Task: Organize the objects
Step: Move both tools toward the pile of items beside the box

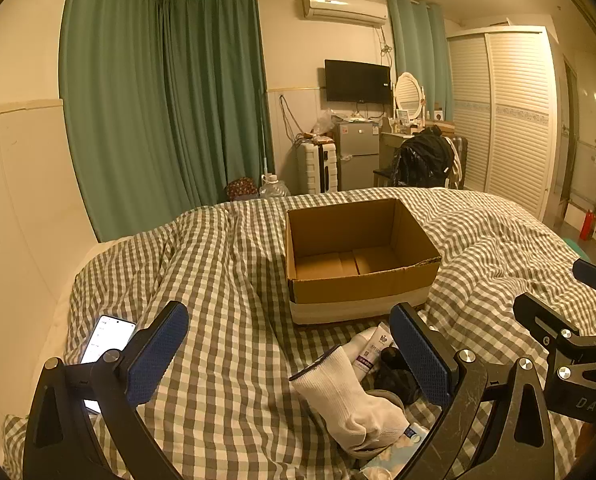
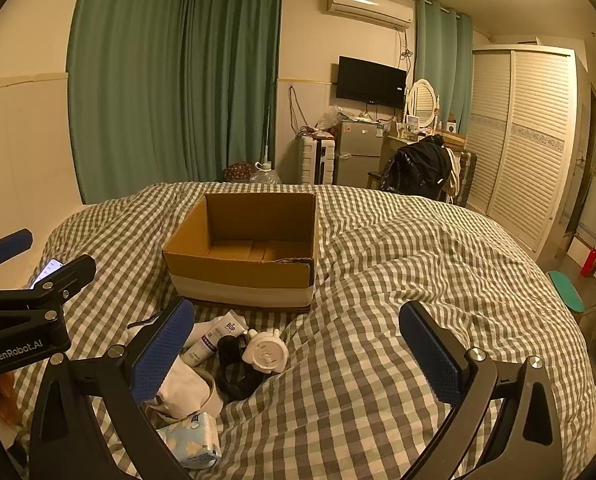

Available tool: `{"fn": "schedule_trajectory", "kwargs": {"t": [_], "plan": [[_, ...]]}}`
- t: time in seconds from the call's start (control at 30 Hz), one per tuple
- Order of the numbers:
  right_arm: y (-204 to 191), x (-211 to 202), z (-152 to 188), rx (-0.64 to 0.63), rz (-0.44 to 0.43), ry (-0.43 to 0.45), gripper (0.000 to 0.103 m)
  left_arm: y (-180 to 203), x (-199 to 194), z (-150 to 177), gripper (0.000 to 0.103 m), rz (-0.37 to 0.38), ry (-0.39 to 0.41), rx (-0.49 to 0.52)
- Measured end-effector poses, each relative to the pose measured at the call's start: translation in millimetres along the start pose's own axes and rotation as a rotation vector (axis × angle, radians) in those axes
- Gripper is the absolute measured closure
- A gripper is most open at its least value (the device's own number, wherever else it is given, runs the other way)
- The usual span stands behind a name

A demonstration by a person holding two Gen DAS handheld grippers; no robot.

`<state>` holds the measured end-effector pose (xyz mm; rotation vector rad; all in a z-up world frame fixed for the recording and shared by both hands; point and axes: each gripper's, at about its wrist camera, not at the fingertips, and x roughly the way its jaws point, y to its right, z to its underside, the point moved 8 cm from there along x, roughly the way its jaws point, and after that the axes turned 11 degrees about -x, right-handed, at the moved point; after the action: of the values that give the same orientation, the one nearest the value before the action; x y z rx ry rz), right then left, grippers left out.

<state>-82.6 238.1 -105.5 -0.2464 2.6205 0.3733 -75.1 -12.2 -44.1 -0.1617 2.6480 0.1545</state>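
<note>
Left wrist view: left gripper (image 1: 289, 356) spread wide, holding nothing; sock (image 1: 348, 398) between its fingers at 5 o'clock, tube (image 1: 372, 350) beyond it, empty box (image 1: 358, 256) on the bed (image 1: 225, 280) at 12, phone (image 1: 107, 338) at 9. Right wrist view: right gripper (image 2: 298, 356) spread wide, empty; figurine (image 2: 266, 354) and tissue pack (image 2: 193, 438) at 7, box (image 2: 241, 252) at 11.

Both wrist views low over the checked duvet (image 1: 225, 280), tilted downward toward the far wall; shared: open cardboard box (image 1: 358, 264) (image 2: 249, 248), nearby clutter, wall-mounted television (image 2: 372, 82).
</note>
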Motion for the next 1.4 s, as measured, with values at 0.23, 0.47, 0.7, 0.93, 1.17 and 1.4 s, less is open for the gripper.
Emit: {"fn": "schedule_trajectory", "kwargs": {"t": [0.23,0.47,0.7,0.93,1.17,1.4], "plan": [[0,0,1,0.001,0.002,0.000,0.000,-2,-1,0,0.000,-0.008,0.004,-0.005],[-3,-1,1,-0.005,-0.005,0.004,0.000,-3,-2,1,0.000,-0.008,0.000,-0.009],[-5,-7,-3,-0.005,-0.004,0.013,0.000,-5,-8,-1,0.000,-0.004,0.003,-0.019],[-8,-19,-12,-0.020,-0.002,0.036,0.000,-8,-20,-8,0.000,-0.001,0.024,-0.030],[-7,-32,-17,-0.024,-0.001,0.054,0.000,-12,-23,-8,0.000,-0.012,0.014,-0.029],[-7,-19,-7,-0.022,-0.014,0.006,0.000,-9,11,25,0.000,0.008,-0.132,-0.012]]}}
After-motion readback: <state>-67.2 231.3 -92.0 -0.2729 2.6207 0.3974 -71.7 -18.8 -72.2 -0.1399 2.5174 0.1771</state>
